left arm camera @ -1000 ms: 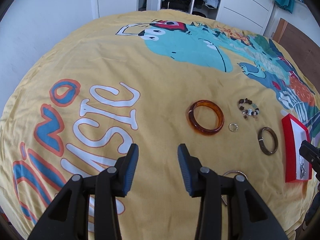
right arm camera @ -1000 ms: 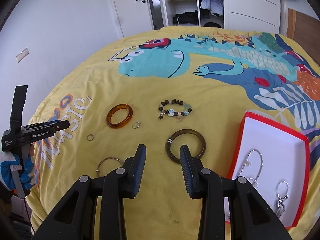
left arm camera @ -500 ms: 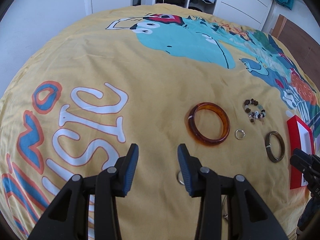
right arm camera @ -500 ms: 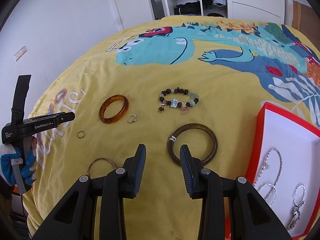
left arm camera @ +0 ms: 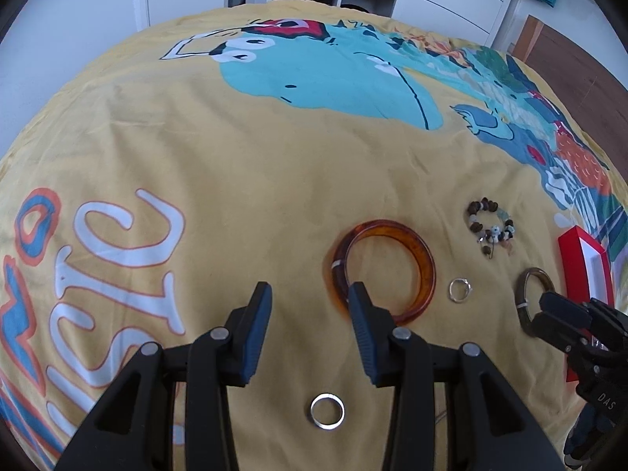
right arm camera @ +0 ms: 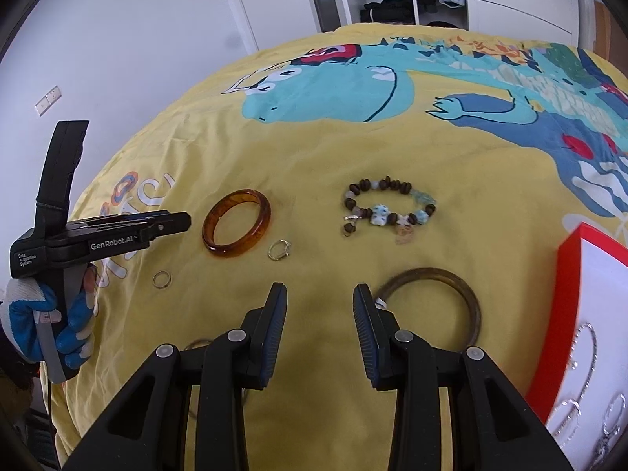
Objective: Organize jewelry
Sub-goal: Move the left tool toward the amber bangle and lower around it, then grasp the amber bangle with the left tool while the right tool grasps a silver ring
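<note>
Jewelry lies on a yellow dinosaur bedspread. An amber bangle (left arm camera: 384, 267) (right arm camera: 236, 223) sits just ahead of my open, empty left gripper (left arm camera: 310, 294), whose right fingertip overlaps its near rim. A silver ring (left arm camera: 327, 411) lies under that gripper. Another ring (left arm camera: 460, 289) (right arm camera: 279, 250), a beaded bracelet (left arm camera: 490, 225) (right arm camera: 388, 206) and a dark brown bangle (left arm camera: 535, 300) (right arm camera: 431, 306) lie to the right. My right gripper (right arm camera: 320, 294) is open and empty, just left of the brown bangle. The red box (right arm camera: 588, 333) holds silver chains.
A small ring (right arm camera: 162, 278) lies near the left gripper body (right arm camera: 98, 235) in the right wrist view. A thin wire hoop (right arm camera: 200, 343) is partly hidden under the right gripper. White wardrobes and a door stand beyond the bed. The bed edge drops off at left.
Both grippers have moved forward and lower toward the jewelry. The left gripper now reaches the amber bangle; the right gripper has closed in on the brown bangle. Jaws stayed open.
</note>
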Demonstrator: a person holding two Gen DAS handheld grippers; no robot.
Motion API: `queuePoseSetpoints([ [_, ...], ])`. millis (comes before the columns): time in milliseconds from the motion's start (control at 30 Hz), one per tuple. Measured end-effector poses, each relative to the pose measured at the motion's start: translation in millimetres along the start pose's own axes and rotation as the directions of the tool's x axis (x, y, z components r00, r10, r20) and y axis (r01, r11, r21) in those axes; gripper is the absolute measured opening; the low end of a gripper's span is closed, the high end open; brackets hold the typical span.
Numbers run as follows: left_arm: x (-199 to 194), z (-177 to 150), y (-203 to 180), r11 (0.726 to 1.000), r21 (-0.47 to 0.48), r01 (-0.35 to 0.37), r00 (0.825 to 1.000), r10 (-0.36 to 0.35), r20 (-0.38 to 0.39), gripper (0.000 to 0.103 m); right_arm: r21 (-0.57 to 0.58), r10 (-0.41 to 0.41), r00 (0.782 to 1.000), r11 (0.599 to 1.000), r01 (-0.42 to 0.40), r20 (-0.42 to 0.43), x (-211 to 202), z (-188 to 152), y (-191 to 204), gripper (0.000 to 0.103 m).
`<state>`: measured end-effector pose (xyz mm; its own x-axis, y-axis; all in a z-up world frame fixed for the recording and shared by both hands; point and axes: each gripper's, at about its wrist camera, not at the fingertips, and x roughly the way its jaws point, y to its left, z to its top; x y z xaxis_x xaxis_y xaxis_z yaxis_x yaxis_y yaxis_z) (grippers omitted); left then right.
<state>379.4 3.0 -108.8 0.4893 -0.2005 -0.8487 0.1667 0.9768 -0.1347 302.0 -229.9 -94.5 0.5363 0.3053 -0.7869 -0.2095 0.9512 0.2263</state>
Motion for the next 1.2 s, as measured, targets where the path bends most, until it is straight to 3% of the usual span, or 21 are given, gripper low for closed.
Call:
queuePoseSetpoints([
  [533, 42, 4, -13, 0.995, 0.102, 0.010, 0.998, -0.004, -0.057, 0.038, -0.051, 0.067, 0.997, 0.996, -0.070, -0.046, 65, 16, 23, 0.035],
  [633, 45, 6, -18, 0.991, 0.136, -0.008, 0.998, 0.016, -0.061, 0.031, -0.086, 0.054, 0.997, 0.995, -0.058, -0.051, 73, 17, 28, 0.035],
  [733, 46, 8, -20, 0.988, 0.150, -0.025, 0.998, 0.033, -0.054, 0.019, -0.121, 0.034, 0.998, 0.992, -0.039, -0.046, 79, 16, 32, 0.026],
  [767, 46, 8, -20, 0.987, 0.155, -0.031, 0.998, 0.039, -0.050, 0.015, -0.132, 0.024, 0.999, 0.991, -0.029, -0.043, 80, 15, 33, 0.020],
  [833, 45, 8, -20, 0.986, 0.160, -0.041, 0.998, 0.048, -0.041, 0.011, -0.138, 0.022, 0.999, 0.990, -0.028, -0.041, 80, 15, 32, 0.020],
  [1200, 13, 13, -19, 0.996, 0.083, -0.040, 0.999, 0.039, 0.010, 0.010, -0.077, 0.048, 0.999, 0.996, -0.047, 0.013, 43, 13, 21, 0.019],
])
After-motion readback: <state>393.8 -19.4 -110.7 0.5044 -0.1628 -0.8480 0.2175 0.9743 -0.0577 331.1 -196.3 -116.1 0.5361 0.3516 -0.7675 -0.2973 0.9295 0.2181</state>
